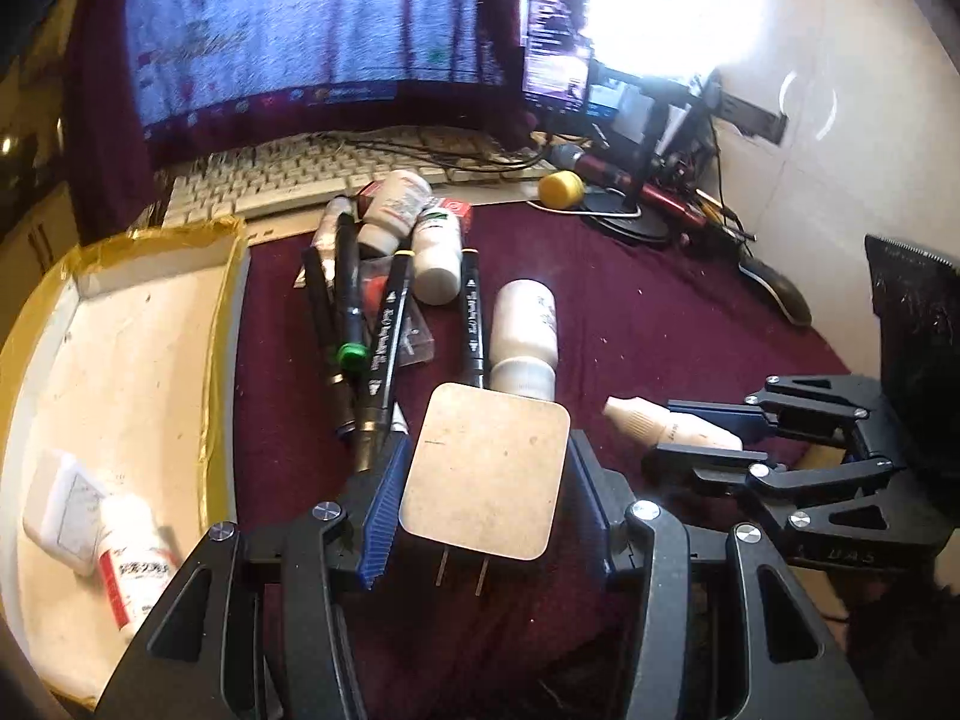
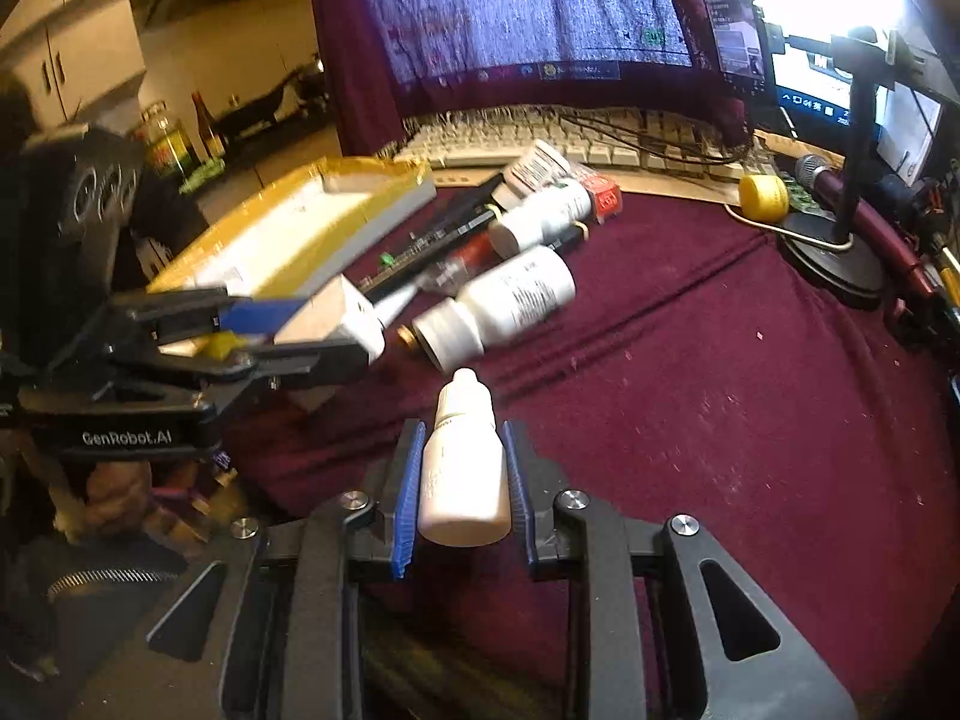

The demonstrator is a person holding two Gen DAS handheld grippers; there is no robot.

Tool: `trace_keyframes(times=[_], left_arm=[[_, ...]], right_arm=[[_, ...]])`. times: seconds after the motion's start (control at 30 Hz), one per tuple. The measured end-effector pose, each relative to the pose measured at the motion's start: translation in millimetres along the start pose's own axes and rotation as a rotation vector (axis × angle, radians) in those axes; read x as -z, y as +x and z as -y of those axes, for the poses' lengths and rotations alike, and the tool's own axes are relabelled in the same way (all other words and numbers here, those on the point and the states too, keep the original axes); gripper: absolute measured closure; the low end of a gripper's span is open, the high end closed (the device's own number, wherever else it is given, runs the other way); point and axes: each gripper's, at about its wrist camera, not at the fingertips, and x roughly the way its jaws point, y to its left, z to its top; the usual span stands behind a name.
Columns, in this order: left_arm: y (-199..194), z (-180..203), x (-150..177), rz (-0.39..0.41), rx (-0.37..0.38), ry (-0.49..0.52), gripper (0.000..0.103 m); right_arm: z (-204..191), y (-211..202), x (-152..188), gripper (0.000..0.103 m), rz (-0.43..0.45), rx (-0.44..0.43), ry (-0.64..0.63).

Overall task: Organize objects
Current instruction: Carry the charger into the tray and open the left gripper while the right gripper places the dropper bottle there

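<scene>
My left gripper (image 1: pixel 486 483) is shut on a white square plug adapter (image 1: pixel 486 471), its two prongs pointing back at me, just above the maroon cloth. From the right wrist the same adapter (image 2: pixel 345 315) shows in the left gripper (image 2: pixel 333 333), beside the box's near corner. My right gripper (image 2: pixel 463 429) is shut on a small white dropper bottle (image 2: pixel 462 468), nozzle forward; the left wrist view shows that bottle (image 1: pixel 666 426) low on the right. A pile of black markers (image 1: pixel 384 336) and white pill bottles (image 1: pixel 523 330) lies ahead on the cloth.
A yellow-taped cardboard box (image 1: pixel 222 324) at the left holds a red-labelled white bottle (image 1: pixel 135 558) and a white carton (image 1: pixel 63 510). Behind the pile are a keyboard (image 1: pixel 288 180), a cloth-draped monitor, a yellow cap (image 1: pixel 561 189), a stand with cables and a mouse (image 1: pixel 780 294).
</scene>
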Motion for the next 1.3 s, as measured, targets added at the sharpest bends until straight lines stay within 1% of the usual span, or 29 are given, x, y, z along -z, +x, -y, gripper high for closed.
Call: trace_keyframes(times=[0.1,0.2,0.33,0.5,0.67,0.73,0.8,0.97,1.07,1.17,1.3], left_arm=[[-3.1,-6.2,-1.4,0.004,0.026,-0.039,0.057],[-5.1,-11.5,-2.8,0.001,0.032,-0.069,0.057],[-19.3,-24.6,-4.5,0.024,0.062,-0.136,0.057],[-47.7,-54.7,-5.1,0.088,0.080,-0.242,0.057],[-74.2,-83.8,-6.7,0.150,0.072,-0.328,0.058],[-83.9,-95.1,-6.0,0.174,0.058,-0.352,0.058],[-89.4,-104.0,-4.8,0.181,0.021,-0.370,0.058],[-90.5,-124.2,-2.0,0.188,0.007,-0.418,0.058],[-88.4,-132.0,0.5,0.185,-0.004,-0.443,0.058],[-87.8,-142.6,2.6,0.167,-0.044,-0.477,0.058],[-86.3,-166.5,0.6,0.151,-0.089,-0.549,0.058]], right_arm=[[-3.5,1.9,-5.4,0.080,0.009,-0.016,0.013],[-7.6,3.0,-11.3,0.080,0.023,-0.046,0.026],[-20.8,5.9,-19.4,0.080,0.027,-0.079,0.009],[-38.8,10.2,-33.3,0.080,0.033,-0.119,-0.012],[-57.5,21.1,-51.6,0.080,0.028,-0.165,-0.020],[-63.7,27.0,-59.0,0.080,0.023,-0.192,-0.020],[-69.0,35.0,-65.7,0.080,0.011,-0.210,-0.017],[-78.0,49.6,-77.0,0.080,-0.008,-0.231,-0.009],[-81.8,56.1,-81.7,0.080,-0.020,-0.247,-0.005],[-87.0,62.4,-87.7,0.080,-0.030,-0.245,-0.004],[-98.2,73.8,-99.0,0.079,-0.042,-0.247,-0.029]])
